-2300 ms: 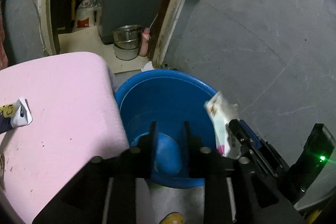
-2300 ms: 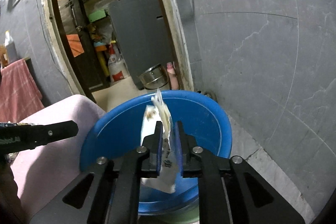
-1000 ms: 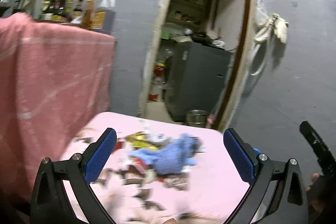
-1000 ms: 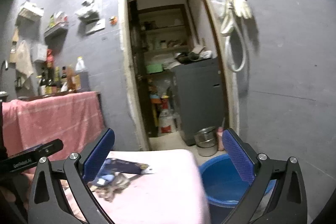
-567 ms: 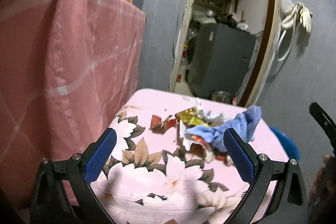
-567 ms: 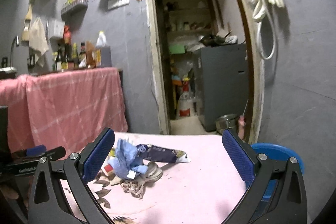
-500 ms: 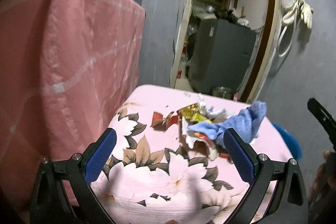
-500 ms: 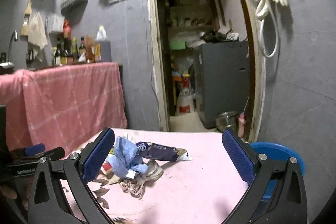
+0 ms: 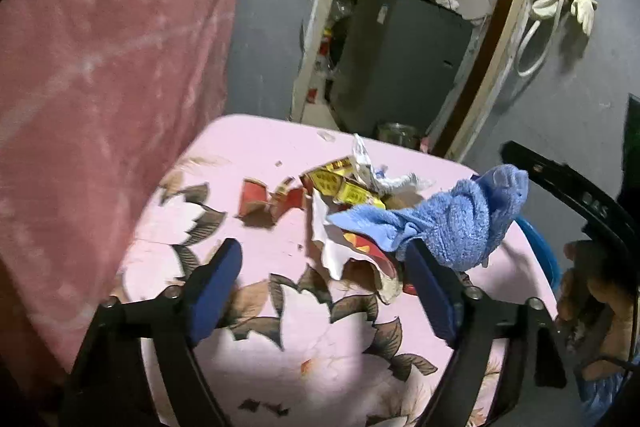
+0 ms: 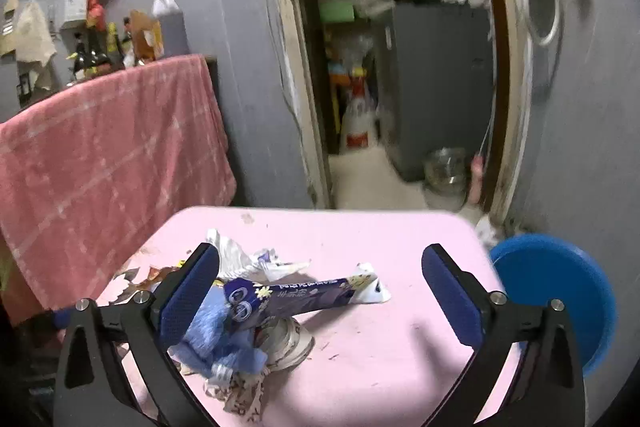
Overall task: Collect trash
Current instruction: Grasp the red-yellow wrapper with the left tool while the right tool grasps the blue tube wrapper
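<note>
A heap of trash lies on the pink flowered table (image 9: 272,155): red torn paper (image 9: 264,197), yellow wrappers (image 9: 340,187), white paper (image 9: 326,247) and a blue cloth (image 9: 452,219). My left gripper (image 9: 324,283) is open and empty, just short of the heap. In the right wrist view, a dark blue packet (image 10: 304,293) lies atop the blue cloth (image 10: 212,331). My right gripper (image 10: 320,291) is open and empty, its fingers either side of that packet. The blue bin (image 10: 556,291) stands right of the table.
A pink towel (image 10: 108,131) hangs on the left, with bottles (image 10: 132,31) above it. A doorway (image 10: 400,67) opens behind the table onto a grey cabinet (image 10: 436,83) and steel bowls (image 10: 444,171). The table (image 10: 400,347) ends near the bin.
Both grippers swung from the blue bin back to the table. The right one let go of its white wrapper and opened. Both have closed in on the trash heap.
</note>
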Motion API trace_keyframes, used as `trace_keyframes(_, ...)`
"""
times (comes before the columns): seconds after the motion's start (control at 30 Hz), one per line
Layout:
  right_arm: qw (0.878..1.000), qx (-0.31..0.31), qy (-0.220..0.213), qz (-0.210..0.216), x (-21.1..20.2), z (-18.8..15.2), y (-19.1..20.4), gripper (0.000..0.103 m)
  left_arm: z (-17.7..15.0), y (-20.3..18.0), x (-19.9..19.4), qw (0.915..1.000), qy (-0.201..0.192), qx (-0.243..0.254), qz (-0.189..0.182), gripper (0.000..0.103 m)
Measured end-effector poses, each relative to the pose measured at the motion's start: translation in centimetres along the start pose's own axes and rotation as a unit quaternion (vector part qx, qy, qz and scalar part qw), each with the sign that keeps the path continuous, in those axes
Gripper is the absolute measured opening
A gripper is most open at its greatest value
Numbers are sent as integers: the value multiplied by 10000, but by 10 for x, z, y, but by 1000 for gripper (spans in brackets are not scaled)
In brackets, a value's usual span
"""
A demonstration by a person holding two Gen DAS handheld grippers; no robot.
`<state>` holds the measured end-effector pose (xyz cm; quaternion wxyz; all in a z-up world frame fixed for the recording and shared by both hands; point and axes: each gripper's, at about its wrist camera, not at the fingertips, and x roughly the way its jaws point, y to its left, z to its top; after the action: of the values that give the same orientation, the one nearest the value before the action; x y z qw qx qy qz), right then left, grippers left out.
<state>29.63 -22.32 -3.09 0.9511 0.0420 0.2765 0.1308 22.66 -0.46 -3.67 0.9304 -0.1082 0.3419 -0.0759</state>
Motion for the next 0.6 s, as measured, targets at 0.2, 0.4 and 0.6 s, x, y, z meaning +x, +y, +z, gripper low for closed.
trace_keyframes(0.2, 9979, 27, 647, 14, 22, -10, -8, 87, 3, 5, 16, 9990, 304, -261, -181, 59)
trace_keyframes(0.4, 9954, 115, 954, -11, 21, -28, -24, 86, 1, 7, 21, 9978, 497, -345, -254, 45)
trace_keyframes(0.6, 9927, 74, 1198, -117, 24, -40, -35, 85, -1, 8, 27, 9963, 694, -422, -298, 30)
